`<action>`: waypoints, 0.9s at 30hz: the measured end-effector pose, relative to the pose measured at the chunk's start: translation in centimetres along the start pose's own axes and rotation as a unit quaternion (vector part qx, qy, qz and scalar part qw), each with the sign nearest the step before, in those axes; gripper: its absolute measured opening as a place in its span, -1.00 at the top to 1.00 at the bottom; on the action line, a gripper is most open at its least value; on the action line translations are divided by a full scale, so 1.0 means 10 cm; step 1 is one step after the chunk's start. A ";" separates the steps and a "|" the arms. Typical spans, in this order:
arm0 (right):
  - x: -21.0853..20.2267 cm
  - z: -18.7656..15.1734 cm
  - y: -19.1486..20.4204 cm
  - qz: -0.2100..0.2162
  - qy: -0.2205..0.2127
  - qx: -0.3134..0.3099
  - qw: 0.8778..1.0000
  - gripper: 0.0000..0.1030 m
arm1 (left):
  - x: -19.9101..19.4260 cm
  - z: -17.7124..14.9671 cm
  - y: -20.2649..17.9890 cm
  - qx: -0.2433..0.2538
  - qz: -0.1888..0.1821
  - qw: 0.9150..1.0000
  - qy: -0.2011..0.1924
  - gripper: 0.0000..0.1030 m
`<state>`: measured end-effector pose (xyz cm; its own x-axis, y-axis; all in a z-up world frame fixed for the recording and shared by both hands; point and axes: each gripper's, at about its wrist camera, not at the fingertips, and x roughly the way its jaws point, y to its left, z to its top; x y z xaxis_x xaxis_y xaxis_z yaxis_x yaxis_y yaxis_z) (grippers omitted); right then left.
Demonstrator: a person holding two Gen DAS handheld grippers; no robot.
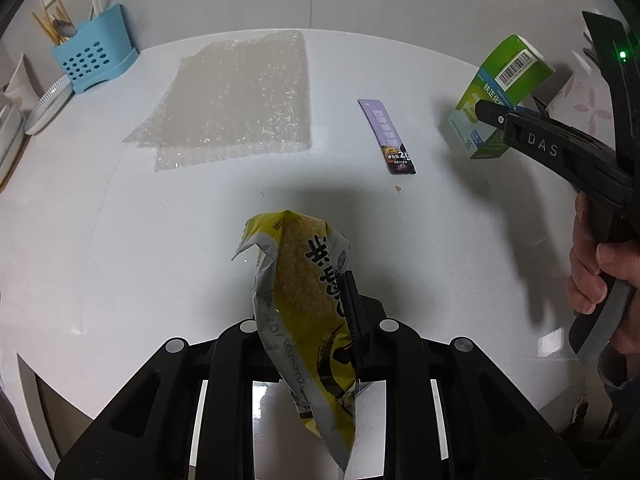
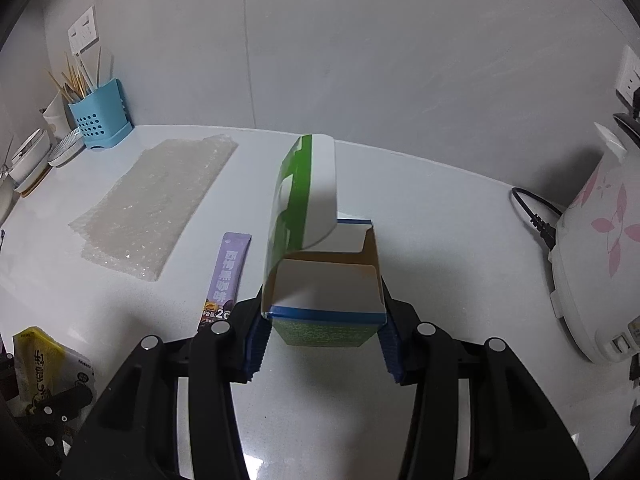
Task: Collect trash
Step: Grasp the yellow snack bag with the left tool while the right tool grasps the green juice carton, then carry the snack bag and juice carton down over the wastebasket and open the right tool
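Both claws loaded, more trash left on the counter.

Yellow snack wrapper (image 1: 304,280): thin, crinkly, near weightless, pinched at mid-length in the closed left gripper (image 1: 352,312), hanging above the white counter (image 1: 120,240). Green carton (image 2: 324,280): light, empty, lid flap open, easily crushed, squeezed across its side walls by the right gripper (image 2: 324,336). Still lying flat: purple sachet (image 1: 386,136), slippery, best nipped at an end; bubble wrap (image 1: 236,100), soft, best gathered at an edge.
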<state>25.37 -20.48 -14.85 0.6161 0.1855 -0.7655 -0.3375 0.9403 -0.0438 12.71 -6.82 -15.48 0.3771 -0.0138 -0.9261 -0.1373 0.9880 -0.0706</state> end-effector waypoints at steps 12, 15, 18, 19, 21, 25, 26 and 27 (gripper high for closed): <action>-0.65 -0.23 0.13 -0.026 -0.029 0.009 0.999 0.13 | -0.26 -0.04 0.15 0.016 -0.019 0.999 -0.029 0.58; -0.81 -0.31 0.21 -0.034 -0.036 0.008 0.999 0.13 | -0.33 -0.08 0.18 0.026 -0.025 0.999 -0.037 0.58; -0.94 -0.40 0.28 -0.039 -0.038 0.017 0.998 0.13 | -0.41 -0.13 0.22 0.035 -0.033 0.998 -0.044 0.58; -0.98 -0.44 0.31 -0.040 -0.038 0.019 0.998 0.13 | -0.43 -0.14 0.24 0.037 -0.036 0.998 -0.046 0.58; -1.06 -0.50 0.37 -0.043 -0.038 0.020 0.998 0.13 | -0.49 -0.18 0.29 0.039 -0.042 0.997 -0.050 0.58; -1.25 -0.64 0.54 -0.046 -0.042 0.021 0.998 0.13 | -0.61 -0.30 0.39 0.043 -0.051 0.996 -0.057 0.58; -1.31 -0.68 0.59 -0.047 -0.044 0.022 0.998 0.13 | -0.65 -0.34 0.41 0.044 -0.053 0.996 -0.059 0.58; -1.36 -0.72 0.63 -0.048 -0.046 0.023 0.998 0.13 | -0.68 -0.38 0.44 0.047 -0.056 0.995 -0.061 0.58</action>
<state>9.73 -19.12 -9.30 0.7077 0.1185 -0.6965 -0.2426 0.9666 -0.0821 6.03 -2.95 -10.89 0.4942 -0.1114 -0.8622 -0.0048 0.9914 -0.1309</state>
